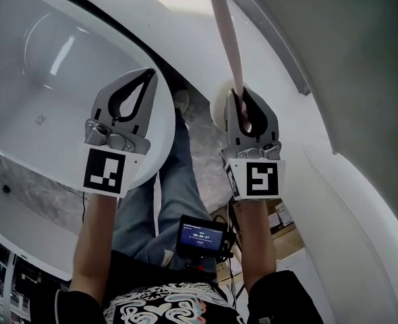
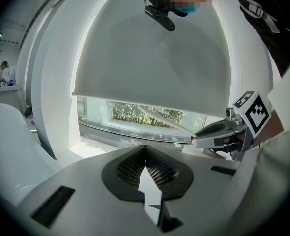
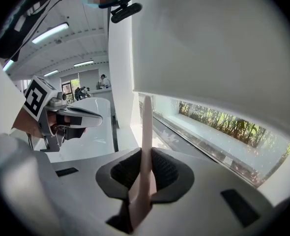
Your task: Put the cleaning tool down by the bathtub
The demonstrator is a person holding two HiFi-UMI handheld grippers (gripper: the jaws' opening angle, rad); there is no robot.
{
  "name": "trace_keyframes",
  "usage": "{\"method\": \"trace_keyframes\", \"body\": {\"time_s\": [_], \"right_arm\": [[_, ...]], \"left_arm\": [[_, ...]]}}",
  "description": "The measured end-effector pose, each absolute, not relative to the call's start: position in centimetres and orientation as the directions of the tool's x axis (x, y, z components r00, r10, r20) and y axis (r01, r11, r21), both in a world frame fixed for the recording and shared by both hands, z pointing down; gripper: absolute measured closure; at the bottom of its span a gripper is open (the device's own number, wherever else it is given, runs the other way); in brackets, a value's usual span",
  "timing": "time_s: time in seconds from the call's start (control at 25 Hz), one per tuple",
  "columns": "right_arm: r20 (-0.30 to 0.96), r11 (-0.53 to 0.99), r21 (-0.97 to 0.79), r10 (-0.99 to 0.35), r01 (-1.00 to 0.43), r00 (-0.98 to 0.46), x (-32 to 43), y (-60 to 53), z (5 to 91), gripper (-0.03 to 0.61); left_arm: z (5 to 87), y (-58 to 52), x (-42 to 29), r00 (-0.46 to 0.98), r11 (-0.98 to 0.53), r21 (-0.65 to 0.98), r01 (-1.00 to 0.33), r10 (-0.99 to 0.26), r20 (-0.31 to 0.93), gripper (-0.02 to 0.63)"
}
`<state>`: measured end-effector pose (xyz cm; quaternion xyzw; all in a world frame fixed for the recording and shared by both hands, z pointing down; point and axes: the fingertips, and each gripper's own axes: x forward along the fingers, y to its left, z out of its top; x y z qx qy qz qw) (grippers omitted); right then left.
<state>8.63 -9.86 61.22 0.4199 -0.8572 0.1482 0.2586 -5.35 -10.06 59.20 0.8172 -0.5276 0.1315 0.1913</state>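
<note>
One cleaning tool (image 1: pixel 224 32), lengthwise in right claw (image 1: pixel 243 94)

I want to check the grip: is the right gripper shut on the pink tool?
Shut. In its own view, the right gripper has its jaws pressed on both sides of the cleaning tool.

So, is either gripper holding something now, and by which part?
The right gripper is shut on the pink cleaning tool, gripping its long handle near one end. The left gripper is shut and holds nothing.
</note>
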Motion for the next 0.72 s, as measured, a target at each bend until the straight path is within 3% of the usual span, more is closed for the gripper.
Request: {"method": "trace_keyframes", "body": {"time_s": [0.72], "right_arm": [[0.662, 0.624, -0.034, -0.572, -0.781, -0.485, 10.0, -11.5, 69.8, 0.502]], "left_arm": [[66.6, -11.8, -3.4, 0.444, -0.419, 0.165, -0.893, -0.763, 0.469, 0.597]]}}
